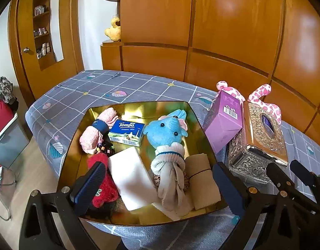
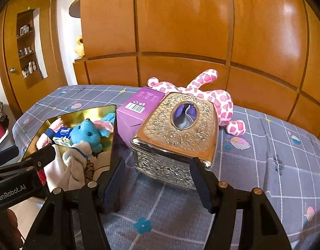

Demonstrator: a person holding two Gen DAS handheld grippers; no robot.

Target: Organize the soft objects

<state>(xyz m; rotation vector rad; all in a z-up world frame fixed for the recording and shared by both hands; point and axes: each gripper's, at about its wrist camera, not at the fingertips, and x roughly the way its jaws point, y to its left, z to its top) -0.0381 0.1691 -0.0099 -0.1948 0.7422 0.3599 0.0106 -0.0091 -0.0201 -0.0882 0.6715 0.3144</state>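
Note:
A gold tray [image 1: 155, 108] on the bed holds a blue elephant plush [image 1: 166, 131], a pink rolled sock [image 1: 97, 131], a red fuzzy sock [image 1: 103, 189], a knotted grey sock [image 1: 170, 173], a white cloth [image 1: 130, 175] and a beige cloth [image 1: 203, 181]. My left gripper [image 1: 160, 187] hovers open over the tray's near half, with nothing pinched. To the right, a pink-spotted plush [image 2: 214, 95] lies behind an ornate metal tissue box [image 2: 176, 133]. My right gripper [image 2: 158, 179] stands open just in front of that box, its fingers bare.
A Tempo tissue pack [image 1: 127, 132] sits in the tray and a purple carton [image 2: 137, 112] leans between the tray [image 2: 93, 112] and the tissue box. Wooden wardrobe panels [image 2: 180, 31] back the bed [image 2: 274, 156]. The bed's left edge drops to the floor [image 1: 35, 177].

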